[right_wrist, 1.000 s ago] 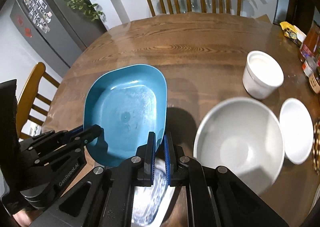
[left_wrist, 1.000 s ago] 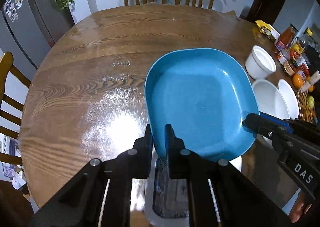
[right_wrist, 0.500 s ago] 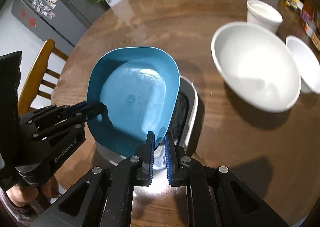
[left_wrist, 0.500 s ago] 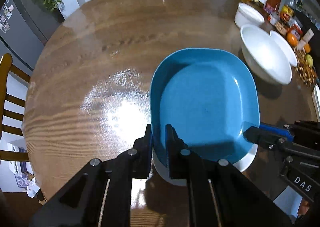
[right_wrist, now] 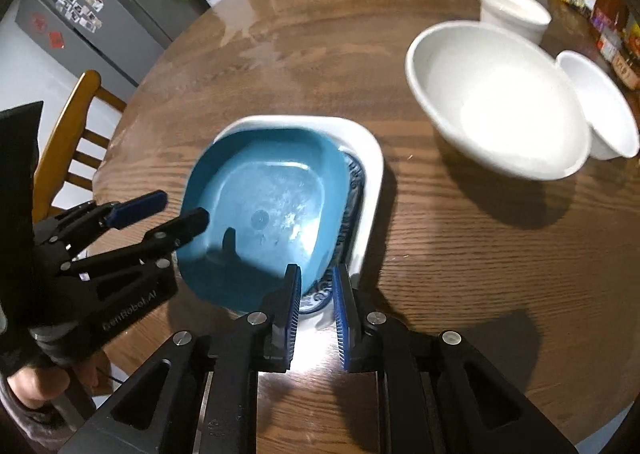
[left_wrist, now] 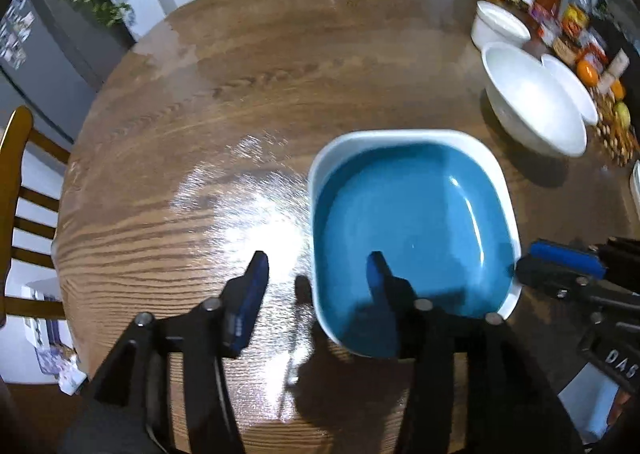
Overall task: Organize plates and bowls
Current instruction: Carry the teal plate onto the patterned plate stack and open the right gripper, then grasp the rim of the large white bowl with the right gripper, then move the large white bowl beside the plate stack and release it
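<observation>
A blue square plate (left_wrist: 412, 226) lies stacked in a white square plate (left_wrist: 328, 154) on the round wooden table (left_wrist: 240, 94). In the right wrist view the blue plate (right_wrist: 272, 210) sits a little askew on the white plate (right_wrist: 370, 174), whose patterned inside shows at the right. My left gripper (left_wrist: 316, 274) is open, its fingers either side of the plates' near left rim. My right gripper (right_wrist: 316, 294) is open, its fingers apart at the plates' near edge, holding nothing.
A large white bowl (right_wrist: 496, 98), a small white bowl (right_wrist: 600, 106) and a white cup (right_wrist: 512, 10) stand at the right. Jars, packets and fruit (left_wrist: 580, 42) crowd the far right edge. Wooden chairs (left_wrist: 24, 190) ring the table.
Both grippers lowered the blue plate onto the white plate, then opened and let go of it.
</observation>
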`<control>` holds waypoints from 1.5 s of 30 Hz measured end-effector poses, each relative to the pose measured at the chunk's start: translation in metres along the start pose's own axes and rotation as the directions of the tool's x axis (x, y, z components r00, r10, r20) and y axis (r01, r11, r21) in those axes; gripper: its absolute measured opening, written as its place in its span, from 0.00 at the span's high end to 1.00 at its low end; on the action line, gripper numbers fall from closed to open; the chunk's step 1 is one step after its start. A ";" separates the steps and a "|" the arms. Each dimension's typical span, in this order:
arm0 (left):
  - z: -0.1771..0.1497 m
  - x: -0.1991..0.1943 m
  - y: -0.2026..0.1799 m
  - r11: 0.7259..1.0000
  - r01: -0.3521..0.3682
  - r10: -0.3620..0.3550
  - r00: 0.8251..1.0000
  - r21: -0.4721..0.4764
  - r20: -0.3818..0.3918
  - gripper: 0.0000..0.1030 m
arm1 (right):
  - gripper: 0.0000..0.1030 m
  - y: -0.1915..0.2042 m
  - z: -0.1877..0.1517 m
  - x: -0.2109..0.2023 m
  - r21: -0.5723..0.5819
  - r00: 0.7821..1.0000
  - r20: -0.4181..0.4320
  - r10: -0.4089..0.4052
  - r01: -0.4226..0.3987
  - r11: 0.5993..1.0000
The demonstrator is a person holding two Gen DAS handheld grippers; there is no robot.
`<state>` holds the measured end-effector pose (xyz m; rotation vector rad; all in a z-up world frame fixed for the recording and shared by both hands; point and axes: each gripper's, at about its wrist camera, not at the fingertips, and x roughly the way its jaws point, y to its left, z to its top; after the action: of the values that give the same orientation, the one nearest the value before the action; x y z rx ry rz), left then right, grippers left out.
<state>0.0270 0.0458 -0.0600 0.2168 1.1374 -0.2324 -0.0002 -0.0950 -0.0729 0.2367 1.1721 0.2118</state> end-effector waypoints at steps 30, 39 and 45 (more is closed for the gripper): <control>0.120 0.049 -0.124 0.988 0.137 -0.138 0.990 -0.065 -0.010 0.83 | 0.67 -0.171 0.054 -0.019 0.327 0.992 0.119 -0.033 -0.008 0.945; 0.111 0.039 -0.127 0.988 0.149 -0.150 0.989 -0.024 -0.011 0.93 | 0.88 -0.155 0.048 -0.029 0.233 0.995 0.100 -0.015 -0.009 0.972; 0.091 0.026 -0.136 0.988 0.150 -0.149 0.989 0.047 -0.024 0.93 | 0.88 -0.153 0.025 -0.034 0.224 0.998 0.058 0.011 -0.024 0.974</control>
<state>0.0771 -0.1123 -0.0544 0.1775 1.1706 -0.3916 0.0166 -0.2530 -0.0790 0.4502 1.1380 0.0868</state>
